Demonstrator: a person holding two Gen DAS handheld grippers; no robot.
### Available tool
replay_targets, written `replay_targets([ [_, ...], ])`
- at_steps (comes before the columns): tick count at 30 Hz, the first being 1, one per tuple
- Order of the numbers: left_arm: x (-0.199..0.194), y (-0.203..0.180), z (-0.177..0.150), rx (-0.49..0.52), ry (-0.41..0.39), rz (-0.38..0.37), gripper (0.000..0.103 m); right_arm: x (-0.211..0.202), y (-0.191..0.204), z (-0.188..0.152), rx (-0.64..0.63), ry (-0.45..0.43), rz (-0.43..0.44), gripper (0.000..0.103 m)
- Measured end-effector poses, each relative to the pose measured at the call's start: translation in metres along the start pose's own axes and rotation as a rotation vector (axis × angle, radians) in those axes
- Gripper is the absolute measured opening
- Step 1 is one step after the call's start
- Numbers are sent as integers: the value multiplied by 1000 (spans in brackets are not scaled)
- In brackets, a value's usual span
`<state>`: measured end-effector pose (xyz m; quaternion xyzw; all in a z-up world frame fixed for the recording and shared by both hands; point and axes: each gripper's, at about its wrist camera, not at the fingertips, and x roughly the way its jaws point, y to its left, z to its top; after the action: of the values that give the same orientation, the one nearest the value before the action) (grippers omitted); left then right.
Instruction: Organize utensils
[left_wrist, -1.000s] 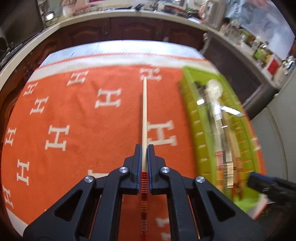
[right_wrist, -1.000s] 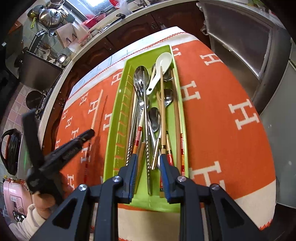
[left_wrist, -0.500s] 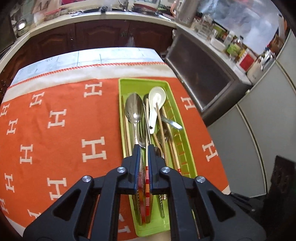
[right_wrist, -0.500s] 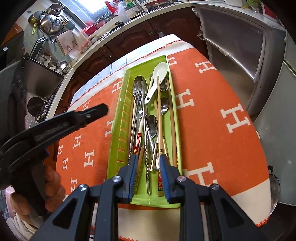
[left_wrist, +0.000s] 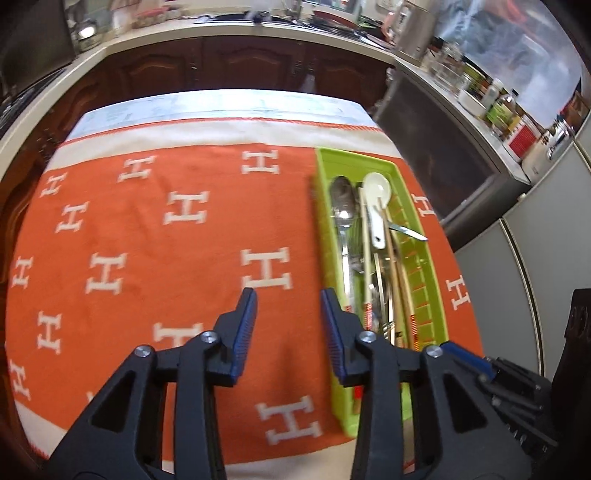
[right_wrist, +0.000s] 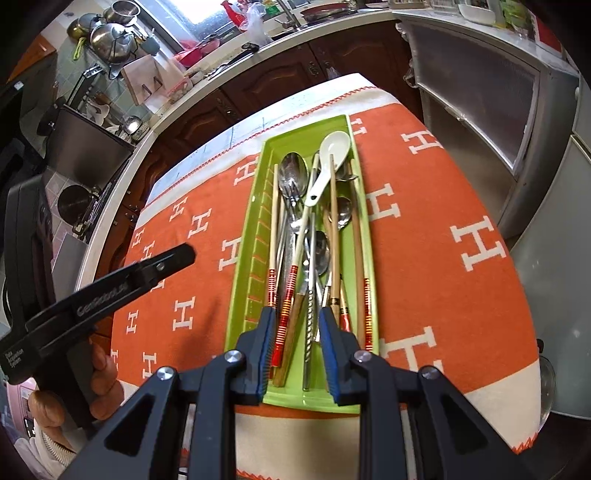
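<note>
Green tray (right_wrist: 240, 295) holds the spoons and chopsticks, all heaped lengthwise.
From my right claw (right_wrist: 293, 315) the tray runs toward 12 o'clock; its jaws stand part spread over the chopstick ends, pinching nothing. My left claw (left_wrist: 288, 299) is opening, empty, over the orange cloth (left_wrist: 147, 258), tray at 2 o'clock. Risk: the loose white spoon (right_wrist: 328, 158) rides on top and may slide if nudged.

A lime-green tray (right_wrist: 240, 291) sits on an orange cloth (left_wrist: 147, 251) (white H motifs), holding a white spoon (right_wrist: 330, 157).
</note>
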<state>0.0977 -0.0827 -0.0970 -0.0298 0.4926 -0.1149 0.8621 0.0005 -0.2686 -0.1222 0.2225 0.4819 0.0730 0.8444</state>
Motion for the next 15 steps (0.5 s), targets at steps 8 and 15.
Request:
replay_targets([
  [8, -53, 38, -19, -47, -61, 118, 47, -3, 21, -3, -45, -5, -5, 24],
  [15, -108, 55, -24, -65, -139, 202, 58, -21, 53, -1, -104, -28, 9, 24],
])
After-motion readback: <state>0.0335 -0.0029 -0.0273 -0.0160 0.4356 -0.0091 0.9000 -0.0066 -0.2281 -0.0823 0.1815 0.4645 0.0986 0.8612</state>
